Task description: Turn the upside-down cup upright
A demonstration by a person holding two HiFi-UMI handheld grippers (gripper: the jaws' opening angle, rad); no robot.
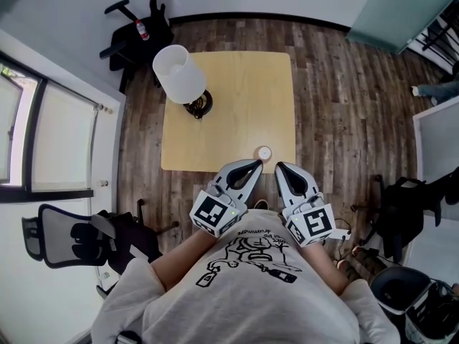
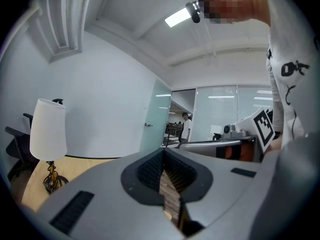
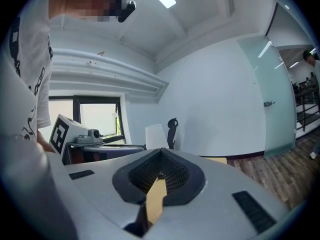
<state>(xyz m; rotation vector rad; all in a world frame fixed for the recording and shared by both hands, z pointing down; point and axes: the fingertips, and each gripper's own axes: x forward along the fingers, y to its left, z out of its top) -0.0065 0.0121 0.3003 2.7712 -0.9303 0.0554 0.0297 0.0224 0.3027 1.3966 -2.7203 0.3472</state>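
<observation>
A small white cup (image 1: pixel 265 153) stands on the wooden table (image 1: pixel 237 99) close to its near edge, its round face up; I cannot tell from above which way up it is. My left gripper (image 1: pixel 259 162) and right gripper (image 1: pixel 277 165) are held side by side just in front of the cup, over the table's near edge, both shut with nothing between the jaws. The left gripper (image 2: pixel 162 151) points level across the room, with only the tabletop and floor showing through its slit. In the right gripper view, the right gripper (image 3: pixel 161 151) likewise shows shut, empty jaws. The cup is hidden in both gripper views.
A table lamp with a white shade (image 1: pixel 178 74) stands on the table's far left. Black office chairs (image 1: pixel 136 31) are behind the table and at my left (image 1: pixel 79 235). A dark bag (image 1: pixel 401 206) lies on the floor at the right. A person (image 2: pixel 187 126) stands far off behind glass.
</observation>
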